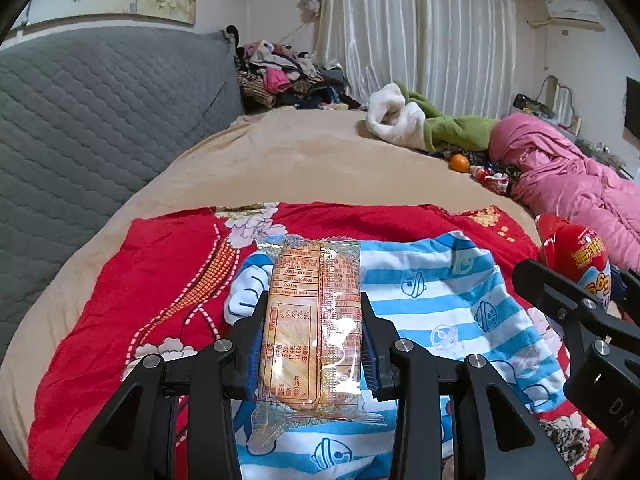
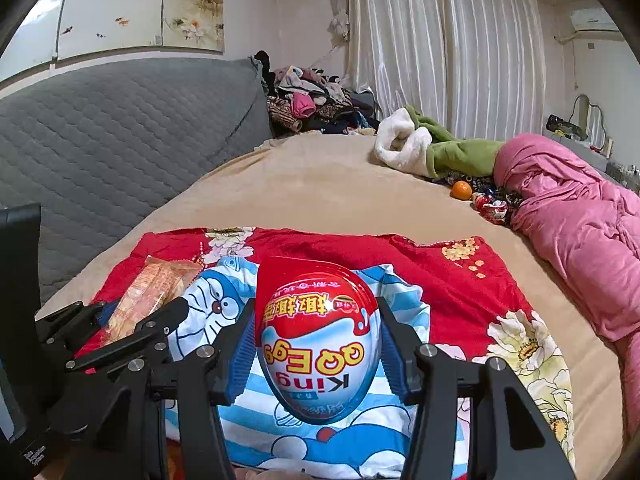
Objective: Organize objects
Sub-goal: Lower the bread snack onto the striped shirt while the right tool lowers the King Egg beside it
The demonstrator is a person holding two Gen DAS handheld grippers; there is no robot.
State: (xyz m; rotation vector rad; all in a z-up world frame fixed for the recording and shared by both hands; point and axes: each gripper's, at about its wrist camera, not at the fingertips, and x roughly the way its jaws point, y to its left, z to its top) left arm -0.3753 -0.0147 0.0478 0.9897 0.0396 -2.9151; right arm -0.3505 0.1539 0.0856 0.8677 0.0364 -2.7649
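The left gripper [image 1: 312,344] pinches one clear-wrapped biscuit pack [image 1: 310,320] between its blue pads, and the right gripper [image 2: 318,352] clamps one red-and-blue toy egg [image 2: 318,344]; both are held just above a blue-striped cartoon cloth [image 2: 400,312], the pack over its left part and the egg over its middle. That single cloth lies on one red flowered blanket [image 2: 460,280] spread over a tan bed [image 2: 320,184]. Beyond the blanket, well to its far right, one orange [image 2: 462,190] sits near a pink quilt [image 2: 568,208] and a green-and-white garment [image 2: 440,148], with a grey quilted headboard [image 2: 120,128] left and pale curtains [image 2: 440,40] behind.
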